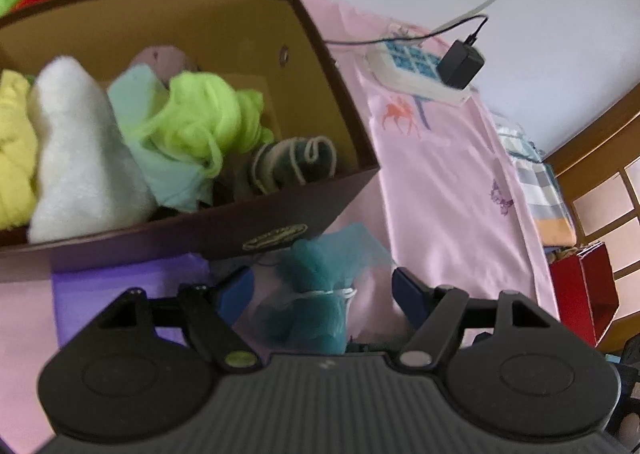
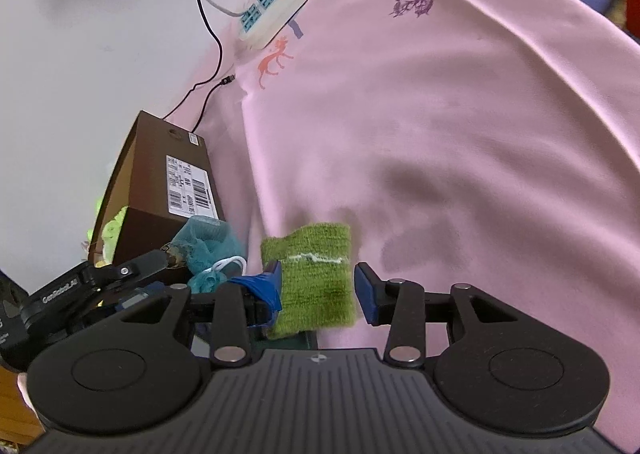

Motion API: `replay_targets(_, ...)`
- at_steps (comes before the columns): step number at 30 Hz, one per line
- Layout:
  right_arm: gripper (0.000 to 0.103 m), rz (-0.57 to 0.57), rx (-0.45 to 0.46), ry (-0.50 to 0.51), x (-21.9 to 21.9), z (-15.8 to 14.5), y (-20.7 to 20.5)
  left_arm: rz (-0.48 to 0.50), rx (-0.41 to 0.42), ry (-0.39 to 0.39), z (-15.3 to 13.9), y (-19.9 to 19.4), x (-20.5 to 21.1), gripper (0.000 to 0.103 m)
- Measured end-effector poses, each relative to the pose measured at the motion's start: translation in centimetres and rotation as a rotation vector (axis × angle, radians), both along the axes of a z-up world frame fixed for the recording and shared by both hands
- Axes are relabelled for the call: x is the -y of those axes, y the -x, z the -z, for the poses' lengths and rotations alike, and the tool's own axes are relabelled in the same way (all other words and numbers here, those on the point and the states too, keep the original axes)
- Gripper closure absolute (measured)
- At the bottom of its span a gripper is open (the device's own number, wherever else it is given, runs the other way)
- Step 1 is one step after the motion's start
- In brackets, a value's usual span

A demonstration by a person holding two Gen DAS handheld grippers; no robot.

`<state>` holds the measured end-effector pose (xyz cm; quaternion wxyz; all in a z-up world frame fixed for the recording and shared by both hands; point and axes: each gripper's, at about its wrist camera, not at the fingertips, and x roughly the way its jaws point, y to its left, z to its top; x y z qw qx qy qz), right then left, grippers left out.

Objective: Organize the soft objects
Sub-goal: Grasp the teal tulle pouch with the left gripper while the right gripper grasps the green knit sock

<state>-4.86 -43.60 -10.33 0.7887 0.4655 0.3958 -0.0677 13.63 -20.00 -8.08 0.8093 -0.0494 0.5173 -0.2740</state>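
Brown cardboard box [image 1: 332, 121] sits on the left of the scene, already stuffed with soft stuff: a yellow cloth [image 1: 14, 149], a white fluffy piece [image 1: 80, 157], a pale blue cloth [image 1: 168, 165] and a neon green mesh puff [image 1: 200, 113]. Just in front of it, the left gripper [image 1: 320, 298] has its jaws spread wide apart around a teal mesh puff [image 1: 316, 294] without pinching it, as far as I can tell.

Moving right, the right gripper [image 2: 318, 286] is parted too, with a green knit cloth [image 2: 312, 278] sitting between its pads. The left pad looks like it's touching the cloth; the right one stands just clear, so no real clamp.

Everything rests on a pink bedsheet [image 2: 460, 113]. Key thing for the next move, I'd guess: the box lies up and to the left of both grippers, and the left one is way nearer to it.
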Motion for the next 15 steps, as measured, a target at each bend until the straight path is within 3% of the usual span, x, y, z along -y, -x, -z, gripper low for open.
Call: replay_targets(15,0.078,-0.060,-0.009,-0.014,-0.3,1.1,-2.3,0.041,0.007,-0.128,2.9,-1.9,3.3,0.029)
